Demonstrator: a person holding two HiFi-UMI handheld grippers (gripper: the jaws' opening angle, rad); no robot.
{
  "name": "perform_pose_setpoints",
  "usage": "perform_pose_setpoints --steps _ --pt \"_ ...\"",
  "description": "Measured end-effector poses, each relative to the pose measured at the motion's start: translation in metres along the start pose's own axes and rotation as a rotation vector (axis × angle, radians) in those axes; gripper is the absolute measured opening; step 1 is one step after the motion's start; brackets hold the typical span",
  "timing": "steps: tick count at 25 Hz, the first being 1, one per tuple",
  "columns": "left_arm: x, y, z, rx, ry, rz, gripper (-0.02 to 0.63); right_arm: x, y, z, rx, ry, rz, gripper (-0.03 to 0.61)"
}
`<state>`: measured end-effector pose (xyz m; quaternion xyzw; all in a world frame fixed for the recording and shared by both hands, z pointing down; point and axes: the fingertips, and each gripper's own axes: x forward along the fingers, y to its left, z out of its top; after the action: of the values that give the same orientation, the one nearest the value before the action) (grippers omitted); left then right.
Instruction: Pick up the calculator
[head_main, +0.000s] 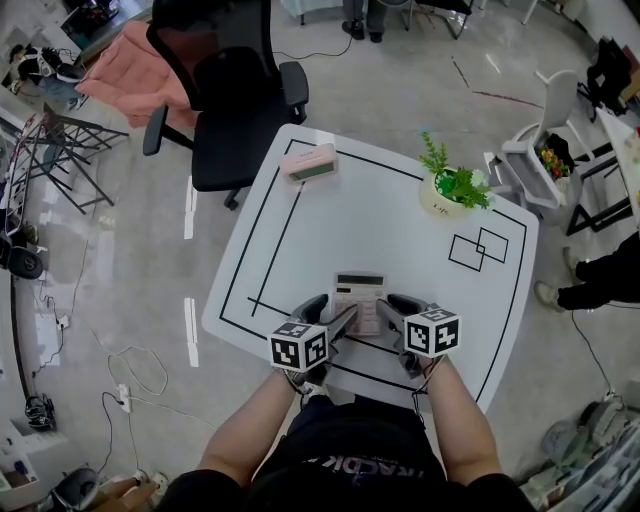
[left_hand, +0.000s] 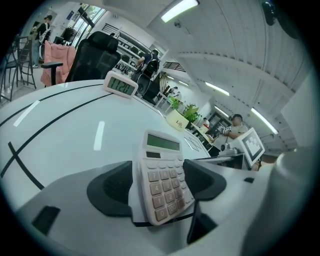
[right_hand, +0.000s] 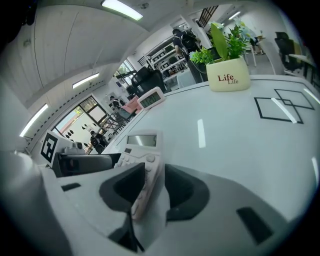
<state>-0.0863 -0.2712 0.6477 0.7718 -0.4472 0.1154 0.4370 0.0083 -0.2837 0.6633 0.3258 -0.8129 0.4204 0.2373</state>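
Observation:
A pale calculator (head_main: 359, 298) with a grey display lies near the front of the white table (head_main: 400, 230), its right side tipped up. My right gripper (head_main: 394, 312) is shut on the calculator's (right_hand: 142, 172) right edge, which shows edge-on between its dark pads (right_hand: 182, 192). My left gripper (head_main: 330, 318) comes in from the left with its jaws wide. The near end of the calculator (left_hand: 162, 182) sits between its pads (left_hand: 112, 187), close to both, with no firm press visible.
A pink digital clock (head_main: 311, 162) stands at the table's far edge. A potted plant (head_main: 449, 186) in a white pot sits far right. Black tape lines (head_main: 270, 250) and two overlapping squares (head_main: 478, 247) mark the top. A black office chair (head_main: 225, 95) stands behind the table.

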Motion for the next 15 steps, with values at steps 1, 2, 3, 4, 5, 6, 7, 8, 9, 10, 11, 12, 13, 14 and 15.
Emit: perform_pose_setpoints --steps 1,2,3,4,5,6,7,8,9,10,11,12,13,14,15 --pt "0.001 0.0 0.0 -0.003 0.003 0.001 0.324 0.0 0.0 0.0 0.003 0.005 0.006 0.127" --pt "0.003 0.0 0.0 -0.003 0.006 0.002 0.319 0.0 0.0 0.0 0.005 0.01 0.011 0.127" --pt "0.005 -0.001 0.0 -0.002 0.009 0.002 0.318 0.0 -0.001 0.001 0.006 0.014 0.016 0.127" --pt "0.006 -0.002 0.0 -0.001 0.013 0.002 0.314 0.0 -0.001 0.001 0.008 0.018 0.02 0.127" --pt "0.008 -0.002 0.001 0.001 0.018 0.002 0.312 0.0 -0.001 0.001 0.009 0.021 0.023 0.127" --pt "0.01 -0.003 0.001 0.003 0.024 0.003 0.31 0.0 -0.001 0.001 0.009 0.024 0.025 0.127" --pt "0.012 -0.003 0.001 0.006 0.031 0.005 0.308 0.0 -0.001 0.001 0.009 0.025 0.026 0.127" --pt "0.014 -0.004 0.0 0.009 0.04 0.009 0.308 0.0 -0.001 0.0 0.008 0.026 0.028 0.126" --pt "0.016 -0.004 -0.001 0.012 0.05 0.016 0.308 0.001 -0.001 0.0 0.006 0.027 0.03 0.126" --pt "0.018 -0.003 -0.001 0.015 0.058 0.024 0.308 0.001 -0.001 0.0 0.005 0.029 0.031 0.124" --pt "0.019 -0.003 -0.002 0.016 0.065 0.033 0.307 0.001 -0.001 0.0 0.003 0.03 0.032 0.124" --pt "0.021 -0.003 -0.002 0.017 0.07 0.04 0.307 0.001 -0.001 0.0 0.001 0.03 0.033 0.124" --pt "0.021 -0.002 -0.002 0.017 0.072 0.049 0.304 0.0 -0.001 0.0 -0.002 0.031 0.033 0.123" --pt "0.021 -0.002 -0.002 0.017 0.074 0.057 0.291 0.0 -0.001 0.0 -0.005 0.03 0.032 0.123" --pt "0.021 -0.001 -0.002 0.019 0.074 0.065 0.278 0.0 0.0 0.001 -0.01 0.029 0.031 0.123"
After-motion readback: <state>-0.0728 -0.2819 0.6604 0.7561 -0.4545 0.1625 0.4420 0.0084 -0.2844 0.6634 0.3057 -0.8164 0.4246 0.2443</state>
